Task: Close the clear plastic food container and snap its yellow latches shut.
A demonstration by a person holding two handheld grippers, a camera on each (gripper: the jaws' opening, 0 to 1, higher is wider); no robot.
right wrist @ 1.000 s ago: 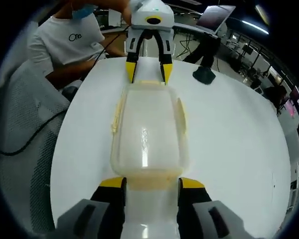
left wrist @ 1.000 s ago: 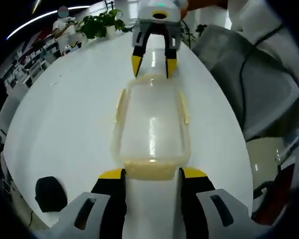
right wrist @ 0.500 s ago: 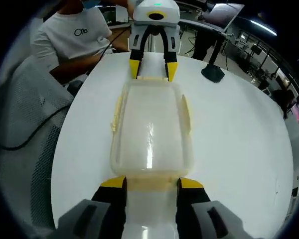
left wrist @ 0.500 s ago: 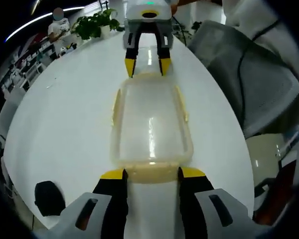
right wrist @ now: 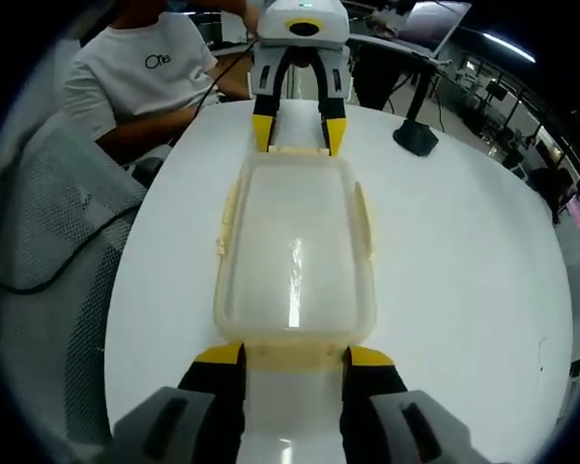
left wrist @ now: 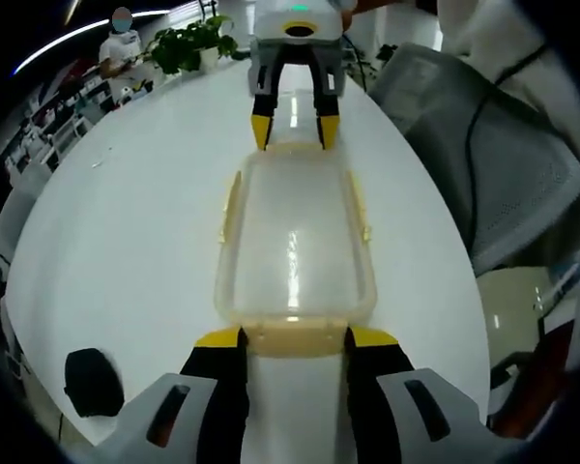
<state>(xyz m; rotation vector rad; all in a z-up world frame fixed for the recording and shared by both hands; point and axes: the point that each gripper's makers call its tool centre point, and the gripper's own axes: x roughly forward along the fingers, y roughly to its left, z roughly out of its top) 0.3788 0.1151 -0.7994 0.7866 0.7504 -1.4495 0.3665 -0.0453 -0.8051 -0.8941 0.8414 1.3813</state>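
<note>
The clear plastic container [left wrist: 295,242] lies lengthwise on the white table [left wrist: 126,222] with its lid on. Thin yellow side latches [left wrist: 231,205] run along both long edges. My left gripper [left wrist: 295,338] is open at the near end, and the yellow end latch [left wrist: 295,335] sits between its yellow-tipped fingers [left wrist: 217,337]. My right gripper [left wrist: 294,130] faces it at the far end. In the right gripper view the container [right wrist: 295,251] stretches away from my right gripper [right wrist: 293,355], which is open around its own end latch [right wrist: 292,354]. The left gripper [right wrist: 295,135] stands at the far end.
A grey mesh chair [left wrist: 503,174] stands beside the table, seen also as the chair [right wrist: 39,251]. A black object [left wrist: 92,382] lies near the left gripper, and a black stand base [right wrist: 416,135] sits on the table. A person in a white shirt [right wrist: 145,77] sits at the table edge.
Both views have shifted and tilted a little with the hands. The container and the two grippers at its ends keep the same places relative to each other.
</note>
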